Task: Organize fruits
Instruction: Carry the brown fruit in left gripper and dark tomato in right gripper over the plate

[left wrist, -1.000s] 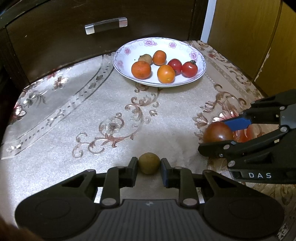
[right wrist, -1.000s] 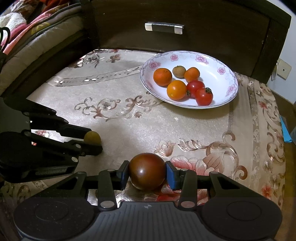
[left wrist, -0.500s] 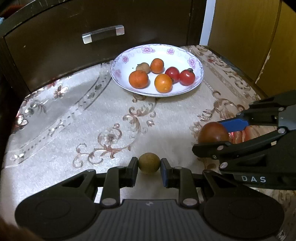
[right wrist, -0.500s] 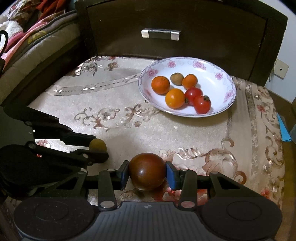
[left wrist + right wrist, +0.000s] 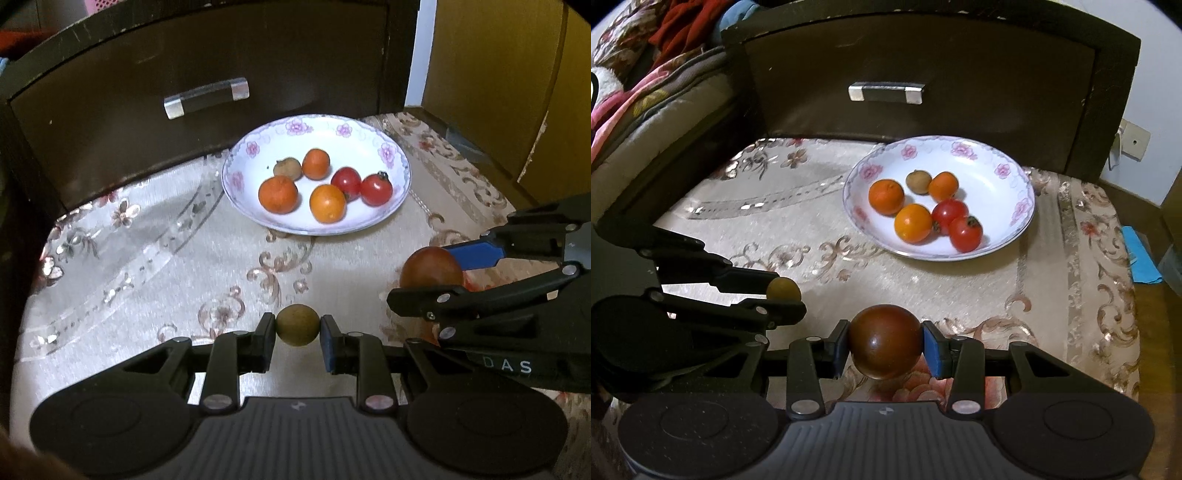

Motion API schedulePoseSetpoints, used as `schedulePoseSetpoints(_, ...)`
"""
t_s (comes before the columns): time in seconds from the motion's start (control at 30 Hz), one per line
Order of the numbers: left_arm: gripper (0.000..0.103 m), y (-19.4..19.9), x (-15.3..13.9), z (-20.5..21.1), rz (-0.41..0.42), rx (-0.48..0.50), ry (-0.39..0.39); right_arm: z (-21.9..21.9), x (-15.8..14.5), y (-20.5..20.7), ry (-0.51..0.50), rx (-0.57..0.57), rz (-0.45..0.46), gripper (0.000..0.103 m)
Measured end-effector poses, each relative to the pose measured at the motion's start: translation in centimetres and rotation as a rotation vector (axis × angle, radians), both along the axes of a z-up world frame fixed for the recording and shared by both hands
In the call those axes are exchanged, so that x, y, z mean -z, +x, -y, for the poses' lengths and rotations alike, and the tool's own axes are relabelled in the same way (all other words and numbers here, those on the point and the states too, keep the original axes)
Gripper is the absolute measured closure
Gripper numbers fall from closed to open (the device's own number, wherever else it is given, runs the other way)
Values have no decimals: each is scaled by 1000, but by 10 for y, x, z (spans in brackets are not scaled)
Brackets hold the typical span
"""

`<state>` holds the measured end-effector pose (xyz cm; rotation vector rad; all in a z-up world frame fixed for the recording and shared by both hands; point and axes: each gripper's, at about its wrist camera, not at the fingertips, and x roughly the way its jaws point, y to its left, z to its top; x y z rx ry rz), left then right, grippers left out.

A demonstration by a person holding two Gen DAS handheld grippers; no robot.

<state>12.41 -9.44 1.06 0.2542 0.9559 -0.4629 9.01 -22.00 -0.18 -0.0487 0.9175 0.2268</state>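
Left wrist view: patterned cloth [image 5: 155, 258] spread over the bench, dark drawer front [image 5: 184, 74] with a clear handle [image 5: 206, 97] behind; white floral plate [image 5: 400, 166] at the far side of the cloth, holding three oranges [image 5: 277, 194], two red tomatoes [image 5: 376, 189] and one small brown fruit [image 5: 287, 168]; well apart from that plate, nearer the camera, left gripper [image 5: 298, 332] clamped on a small olive-brown fruit [image 5: 297, 325], pads pressing it from both sides; to the right, right gripper [image 5: 439, 275] gripping a dark red-brown tomato [image 5: 431, 266] between blue pad and black finger.

Right wrist view: right gripper [image 5: 885, 347] closed on the dark tomato [image 5: 885, 346], held close before the camera; left gripper [image 5: 786, 293] at the left edge with the olive-brown fruit [image 5: 783, 289] showing between its fingertips; plate [image 5: 1015, 192] beyond, nothing standing between either gripper and it.

Compared with a second ago: plate sitting lower in both views and looking farther off, more of the drawer front showing above it; both held fruits seemingly lifted off the cloth; grips unchanged.

Around: bedding [image 5: 646, 74] at upper left, blue paper [image 5: 1143, 258] at the right edge, yellow wooden door [image 5: 498, 74] at upper right.
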Motion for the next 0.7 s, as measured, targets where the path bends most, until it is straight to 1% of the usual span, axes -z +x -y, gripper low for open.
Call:
schedulePoseSetpoints(0.37,70,15,-14,13,55,-12,-12,11,-12,8,12,42,44,68)
schedulePoseSetpoints(0.5,70,26,-20,17,71,-23,-34,18,-18,15,27,67,62,67)
schedulePoseSetpoints(0.57,70,32,-23,19,78,-30,-46,22,-21,19,41,83,71,67)
schedulePoseSetpoints(0.63,70,39,-24,20,81,-41,-49,30,-24,29,78,97,74,67)
schedulePoseSetpoints(0.7,70,47,-24,22,81,-49,-59,31,-24,32,80,97,77,67)
